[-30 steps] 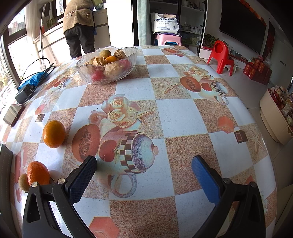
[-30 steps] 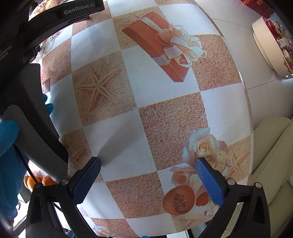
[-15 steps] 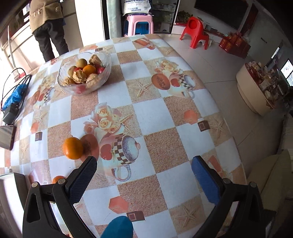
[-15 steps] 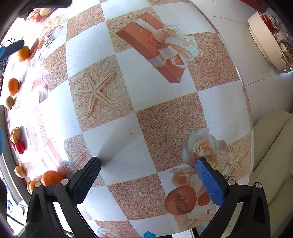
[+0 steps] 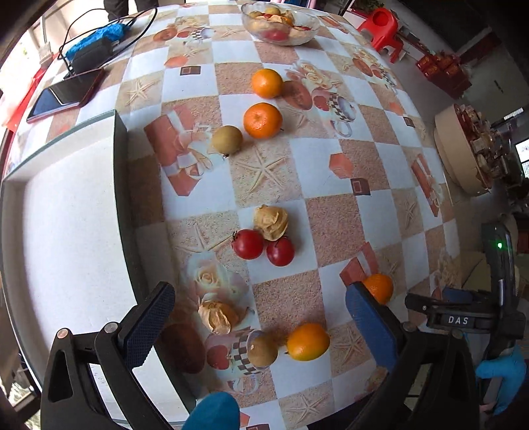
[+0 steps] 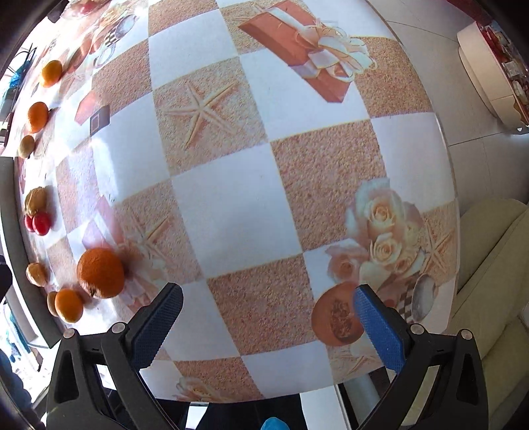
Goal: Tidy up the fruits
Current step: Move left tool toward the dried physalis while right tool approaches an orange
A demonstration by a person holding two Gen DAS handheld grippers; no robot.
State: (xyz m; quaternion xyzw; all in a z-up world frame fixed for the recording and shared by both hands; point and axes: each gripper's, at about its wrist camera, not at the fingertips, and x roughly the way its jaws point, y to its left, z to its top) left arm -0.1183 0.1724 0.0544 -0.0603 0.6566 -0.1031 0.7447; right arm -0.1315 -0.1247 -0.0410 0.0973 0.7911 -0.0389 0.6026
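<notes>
Left wrist view: left gripper (image 5: pixel 259 325) released above loose oranges (image 5: pixel 263 119), tomatoes (image 5: pixel 248 244) mid-table (image 5: pixel 330 158); glass bowl (image 5: pixel 280 20) at far edge; right gripper (image 6: pixel 267 317) released, empty.

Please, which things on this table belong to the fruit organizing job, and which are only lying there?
For the job:
glass bowl with fruit
oranges
red fruits
brown round fruits
papery husked fruits

Only lying there:
phone
black device with cables
blue bundle
</notes>
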